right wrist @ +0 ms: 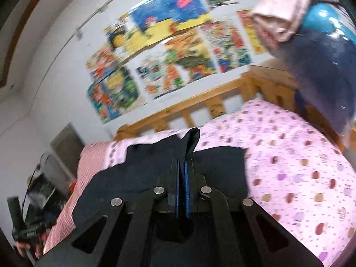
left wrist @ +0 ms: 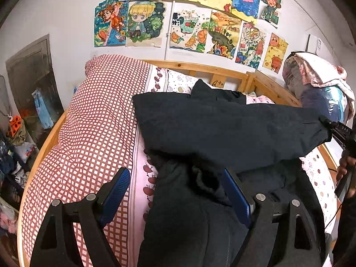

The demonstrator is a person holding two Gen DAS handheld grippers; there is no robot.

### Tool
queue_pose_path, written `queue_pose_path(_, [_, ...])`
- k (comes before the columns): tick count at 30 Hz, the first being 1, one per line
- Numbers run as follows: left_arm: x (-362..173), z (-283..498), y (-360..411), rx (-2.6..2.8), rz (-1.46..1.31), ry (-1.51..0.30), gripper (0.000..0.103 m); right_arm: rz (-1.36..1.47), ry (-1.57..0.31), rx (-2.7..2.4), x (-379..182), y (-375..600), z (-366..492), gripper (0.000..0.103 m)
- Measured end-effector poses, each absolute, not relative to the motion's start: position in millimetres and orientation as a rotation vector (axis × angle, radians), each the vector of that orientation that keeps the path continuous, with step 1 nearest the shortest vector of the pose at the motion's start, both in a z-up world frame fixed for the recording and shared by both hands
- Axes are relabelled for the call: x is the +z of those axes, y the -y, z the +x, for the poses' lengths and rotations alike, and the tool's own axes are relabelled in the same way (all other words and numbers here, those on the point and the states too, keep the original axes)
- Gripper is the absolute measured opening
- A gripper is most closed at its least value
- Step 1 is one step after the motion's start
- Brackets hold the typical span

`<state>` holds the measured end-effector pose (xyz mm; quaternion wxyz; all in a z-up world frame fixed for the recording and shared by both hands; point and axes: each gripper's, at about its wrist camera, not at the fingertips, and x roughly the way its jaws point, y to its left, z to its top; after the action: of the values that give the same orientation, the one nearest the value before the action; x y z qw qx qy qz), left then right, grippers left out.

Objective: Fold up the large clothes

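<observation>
While right claw (right wrist: 182,166) pinches dark coat (left wrist: 222,129), its housing reads "DAS"

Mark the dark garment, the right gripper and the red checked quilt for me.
dark garment (left wrist: 222,129): left wrist view, on the lifted sleeve.
right gripper (right wrist: 182,166): right wrist view, between the closed fingertips.
red checked quilt (left wrist: 98,120): left wrist view, on its middle.

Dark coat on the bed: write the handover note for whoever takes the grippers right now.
Left gripper: jaws open, hovering over the near part of the dark coat, gripping nothing.
Right gripper: jaws shut on the coat's edge, holding a sleeve-like section lifted across the body.
Coat lies on the pink dotted sheet, beside the checked quilt.
Done: first fold under way. Left: lay it down, finish folding.
</observation>
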<state>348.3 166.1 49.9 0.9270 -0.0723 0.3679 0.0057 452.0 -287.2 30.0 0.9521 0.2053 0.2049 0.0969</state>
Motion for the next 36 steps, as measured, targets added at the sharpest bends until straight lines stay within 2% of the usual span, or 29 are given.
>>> queue_pose_path(4, [36, 359, -163, 0.001, -0.132, -0.792, 0.083, 0.466, -0.486, 0.135, 2, 309, 463, 0.004])
queue_pose_path(10, [20, 382, -162, -0.024, -0.16, -0.841, 0.083, 0.329, -0.673, 0.079, -60, 293, 490, 0.005])
queue_pose_path(15, [29, 409, -156, -0.031, -0.165, -0.81, 0.083, 0.2, -0.649, 0.018, -51, 284, 490, 0.011])
queue_pose_path(17, [33, 424, -149, -0.017, -0.159, -0.798, 0.083, 0.134, -0.629, -0.016, -40, 278, 487, 0.025])
queue_pose_path(18, [34, 431, -145, -0.018, -0.154, -0.796, 0.083, 0.094, -0.604, -0.022, -33, 272, 485, 0.041])
queue_pose_path(19, [35, 439, -138, -0.03, -0.145, -0.796, 0.083, 0.079, -0.59, -0.016, -25, 268, 480, 0.05])
queue_pose_path(22, [24, 457, -118, -0.037, -0.095, -0.832, 0.083, 0.0, -0.562, 0.051, -15, 245, 475, 0.05])
queue_pose_path(27, [-6, 467, -92, 0.027, 0.058, -0.907, 0.084, -0.061, -0.658, 0.187, -38, 217, 481, 0.05])
queue_pose_path(33, [-26, 462, -116, 0.014, -0.037, -0.929, 0.1, -0.068, -0.713, 0.21, -66, 213, 482, 0.051])
queue_pose_path(36, [-47, 466, -124, 0.011, -0.091, -0.971, 0.103, -0.093, -0.71, 0.204, -75, 205, 479, 0.051])
